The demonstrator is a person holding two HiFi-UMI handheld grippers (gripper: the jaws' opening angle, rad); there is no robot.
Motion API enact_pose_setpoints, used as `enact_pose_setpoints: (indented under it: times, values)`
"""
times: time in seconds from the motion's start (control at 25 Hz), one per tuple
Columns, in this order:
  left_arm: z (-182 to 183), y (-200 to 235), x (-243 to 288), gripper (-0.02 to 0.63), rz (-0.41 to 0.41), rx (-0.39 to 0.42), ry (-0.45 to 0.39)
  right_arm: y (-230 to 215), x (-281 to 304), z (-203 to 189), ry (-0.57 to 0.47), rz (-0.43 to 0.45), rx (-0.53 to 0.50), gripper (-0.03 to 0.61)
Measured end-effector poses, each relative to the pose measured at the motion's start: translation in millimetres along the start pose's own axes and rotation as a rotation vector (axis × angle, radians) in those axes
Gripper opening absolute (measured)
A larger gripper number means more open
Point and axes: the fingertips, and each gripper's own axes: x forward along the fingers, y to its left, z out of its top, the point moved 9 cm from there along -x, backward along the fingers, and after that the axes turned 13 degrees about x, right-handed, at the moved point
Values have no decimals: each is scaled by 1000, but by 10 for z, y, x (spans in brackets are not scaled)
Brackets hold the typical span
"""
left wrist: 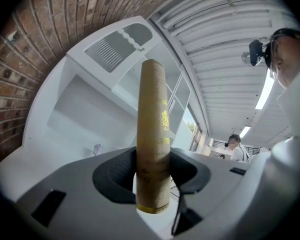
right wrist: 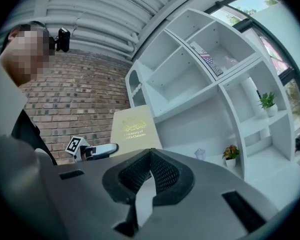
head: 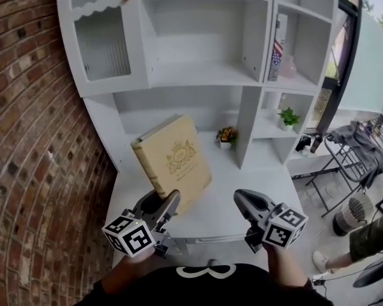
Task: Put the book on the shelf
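Observation:
A tan hardback book (head: 175,155) with gold print on its cover stands tilted above the white desk top (head: 249,180), in front of the white shelf unit (head: 204,75). My left gripper (head: 168,204) is shut on its lower edge. In the left gripper view the book (left wrist: 154,109) rises edge-on between the jaws of that gripper (left wrist: 152,184), whose pads press on both sides. My right gripper (head: 241,199) hovers to the right of the book, apart from it. Its pads meet with nothing between them (right wrist: 149,159). The right gripper view shows the book's cover (right wrist: 135,131) at the left.
A brick wall (head: 25,139) runs along the left. A glass cabinet door (head: 102,40) stands at the upper left. A small flower pot (head: 226,134) sits at the back of the desk, and a green plant (head: 287,116) and books (head: 277,56) fill right-hand compartments. A fan (head: 351,215) stands on the floor at right.

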Motion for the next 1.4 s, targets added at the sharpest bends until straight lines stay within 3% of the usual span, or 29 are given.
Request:
enact_pose_setpoints:
  times: [0.44,1.4]
  values:
    - [326,58,679,183,35,51,-47,-510,285,464,3,75,-26,11]
    - [1235,7,1578,184,162,290,-175,-1190,346,933,38,183,-113,11]
